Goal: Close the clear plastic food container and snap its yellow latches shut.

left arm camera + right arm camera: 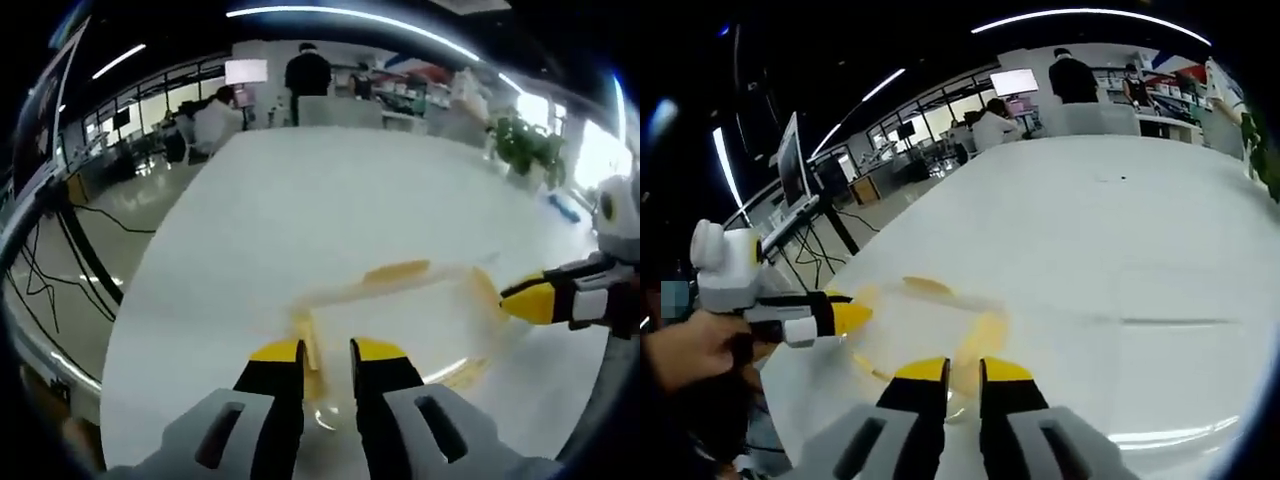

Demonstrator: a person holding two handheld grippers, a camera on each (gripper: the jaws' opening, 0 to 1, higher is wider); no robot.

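Note:
The clear plastic container [400, 320] lies on the white table [330, 190], blurred, with a yellow latch [398, 271] on its far side. Another yellow latch [306, 345] sits at its near end, right at the tips of my left gripper [327, 352], whose jaws stand close together. My right gripper [530, 300] comes in from the right and touches the container's other end. In the right gripper view the container [925, 325] lies just ahead of my right gripper [964, 370], which is shut with a yellow latch [980, 335] at its tips. My left gripper [848, 318] touches the far end.
The white table [1120, 220] stretches far ahead. A person's hand [690, 350] holds the left gripper. Desks, monitors, cables on the floor [40, 270] and several people [308, 72] stand beyond the table's far edge. A plant [525, 150] stands at the right.

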